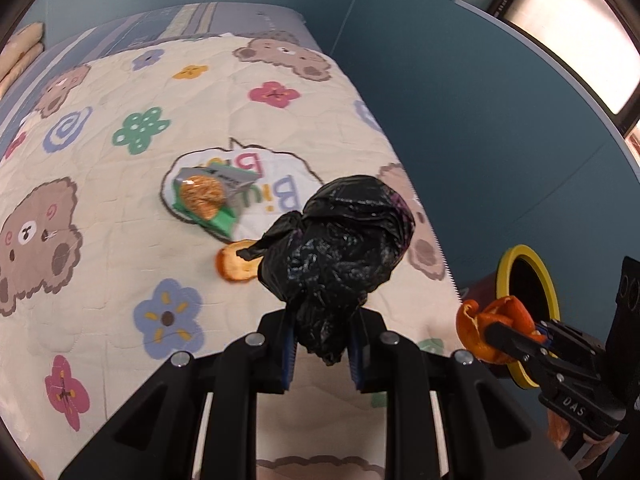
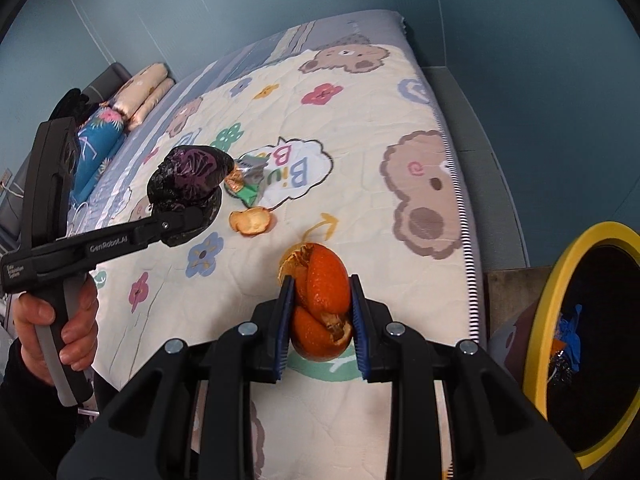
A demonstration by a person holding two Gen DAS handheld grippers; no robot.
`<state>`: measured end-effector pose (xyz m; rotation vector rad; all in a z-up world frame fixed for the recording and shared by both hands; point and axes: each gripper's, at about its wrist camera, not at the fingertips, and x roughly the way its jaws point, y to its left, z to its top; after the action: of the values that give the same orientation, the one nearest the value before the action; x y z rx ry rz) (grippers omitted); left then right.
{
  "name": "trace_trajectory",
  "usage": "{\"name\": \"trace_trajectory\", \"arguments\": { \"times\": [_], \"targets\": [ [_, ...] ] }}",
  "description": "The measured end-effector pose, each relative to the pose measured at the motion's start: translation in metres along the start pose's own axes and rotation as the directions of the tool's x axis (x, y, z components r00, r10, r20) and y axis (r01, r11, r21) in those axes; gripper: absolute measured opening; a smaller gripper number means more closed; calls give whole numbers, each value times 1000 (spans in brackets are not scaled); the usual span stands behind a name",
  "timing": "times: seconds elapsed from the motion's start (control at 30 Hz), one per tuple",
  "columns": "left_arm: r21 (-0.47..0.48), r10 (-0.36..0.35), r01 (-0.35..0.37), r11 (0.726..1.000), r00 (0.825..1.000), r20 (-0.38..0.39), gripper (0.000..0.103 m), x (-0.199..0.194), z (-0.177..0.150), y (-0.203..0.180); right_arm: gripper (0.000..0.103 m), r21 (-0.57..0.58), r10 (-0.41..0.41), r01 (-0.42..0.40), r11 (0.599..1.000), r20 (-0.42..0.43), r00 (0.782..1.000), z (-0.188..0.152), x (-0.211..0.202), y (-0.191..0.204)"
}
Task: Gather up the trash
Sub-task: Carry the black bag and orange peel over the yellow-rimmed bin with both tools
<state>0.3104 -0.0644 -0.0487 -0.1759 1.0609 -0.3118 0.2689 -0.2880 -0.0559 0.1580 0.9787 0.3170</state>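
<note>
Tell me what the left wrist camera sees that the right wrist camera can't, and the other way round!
Only the left wrist view shows the window. Only the right wrist view shows the hand holding the left tool, the pillows, and the blue scrap inside the bin. Both show the black bag, held orange peel, loose peel, green wrapper and quilt.

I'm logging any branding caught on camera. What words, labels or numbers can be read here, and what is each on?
"GenRobot.AI": on the side of the left gripper, seen from the right wrist.
"DAS": on the body of the right gripper, seen from the left wrist.
"Biu" and "B…": printed on the quilt in a speech bubble; the second word is partly covered.
Small print on the left gripper's grip and on the snack wrapper: too small to read.
</note>
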Motion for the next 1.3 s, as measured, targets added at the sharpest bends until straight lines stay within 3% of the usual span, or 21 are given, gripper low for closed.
{"name": "trace_trajectory", "arguments": {
  "times": [0.67,1.3],
  "targets": [
    [158,-136,140,977,990,-39,19,24,-4,-128,25,179,-85,65,982,110,990,-9,-65,-103],
    [268,-218,252,930,964,-149,19,84,-16,-235,26,368,-211,154,917,121,970,-33,-100,-223]
  ]
}}
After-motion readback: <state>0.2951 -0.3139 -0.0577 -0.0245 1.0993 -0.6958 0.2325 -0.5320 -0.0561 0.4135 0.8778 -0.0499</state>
